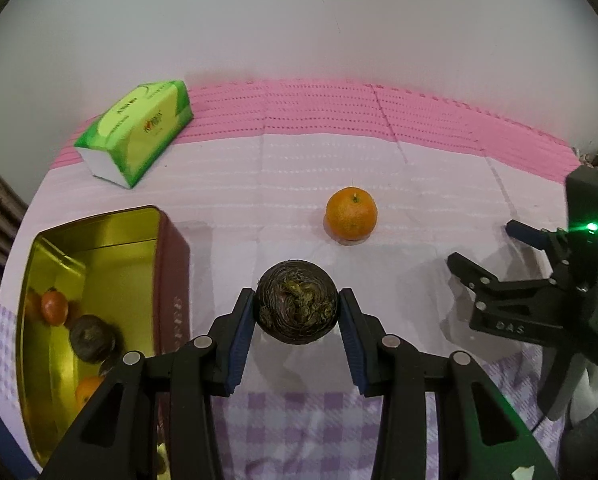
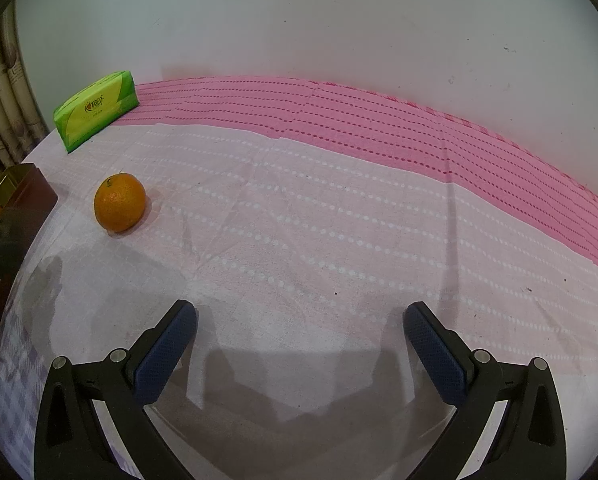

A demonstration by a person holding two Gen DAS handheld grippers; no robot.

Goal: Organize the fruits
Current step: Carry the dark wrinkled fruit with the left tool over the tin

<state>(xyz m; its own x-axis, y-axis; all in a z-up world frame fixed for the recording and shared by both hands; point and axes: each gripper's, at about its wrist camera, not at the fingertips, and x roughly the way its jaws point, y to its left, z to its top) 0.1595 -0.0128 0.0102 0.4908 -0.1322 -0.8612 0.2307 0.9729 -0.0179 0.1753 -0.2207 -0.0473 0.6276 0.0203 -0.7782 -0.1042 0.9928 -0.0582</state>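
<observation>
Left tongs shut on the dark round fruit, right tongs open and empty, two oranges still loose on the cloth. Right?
Not quite: only one orange sits loose on the cloth, as both wrist views show. The left tongs do grip the dark round fruit, and the right tongs are open and empty.

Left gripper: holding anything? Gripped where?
Left gripper holds a dark round fruit, pads on its two opposite sides. Right gripper is open, holding nothing.
</observation>
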